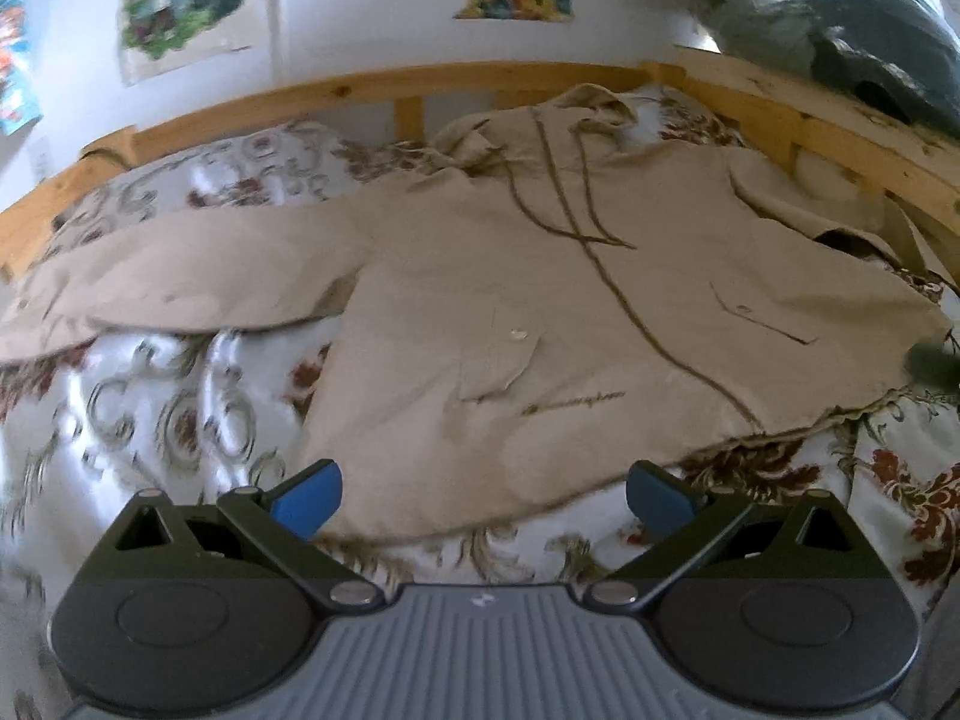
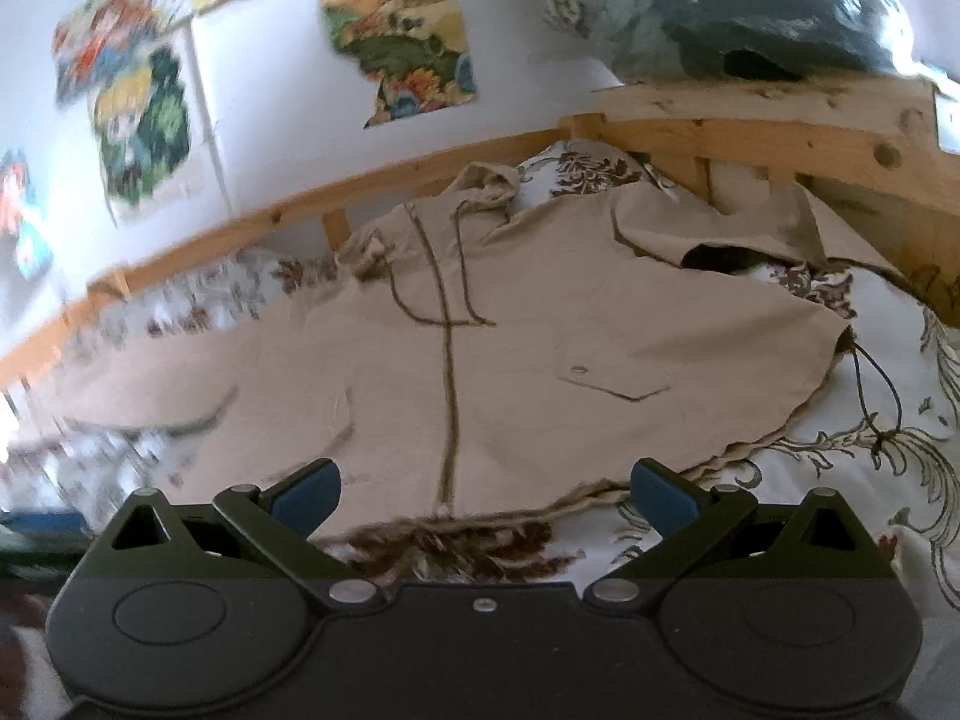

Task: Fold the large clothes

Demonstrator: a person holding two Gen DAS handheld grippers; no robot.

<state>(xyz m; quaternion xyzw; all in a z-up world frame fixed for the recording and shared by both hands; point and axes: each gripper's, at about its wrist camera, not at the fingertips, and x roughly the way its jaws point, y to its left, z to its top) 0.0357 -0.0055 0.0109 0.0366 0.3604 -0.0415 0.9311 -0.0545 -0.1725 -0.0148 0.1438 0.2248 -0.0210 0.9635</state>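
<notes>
On the left side of the left wrist view, one long sleeve (image 1: 180, 282) of the beige hooded cotton jacket (image 1: 540, 312) is stretched out flat over the white bedspread with brown and grey floral pattern (image 1: 150, 408). The jacket lies front side up on the bed, with its dark centre zipper line (image 1: 648, 330) running from the hood (image 1: 594, 102) down to the hem near the camera. The hood is at the far end, close to the light wooden bed rail (image 1: 360, 87). The left gripper (image 1: 483, 498) is above the hem with its blue-tipped fingers (image 1: 309, 504) spread wide apart and nothing between them. Further right, a flap pocket with a snap button (image 2: 612, 378) shows on the jacket body, and the other sleeve (image 2: 750, 228) is folded near the wooden rail. The right gripper (image 2: 485, 498) also hangs over the hem, released, its blue fingers (image 2: 663, 504) wide apart and empty. Colourful posters (image 2: 144, 126) are on the white wall (image 2: 270, 96) behind the bed.
</notes>
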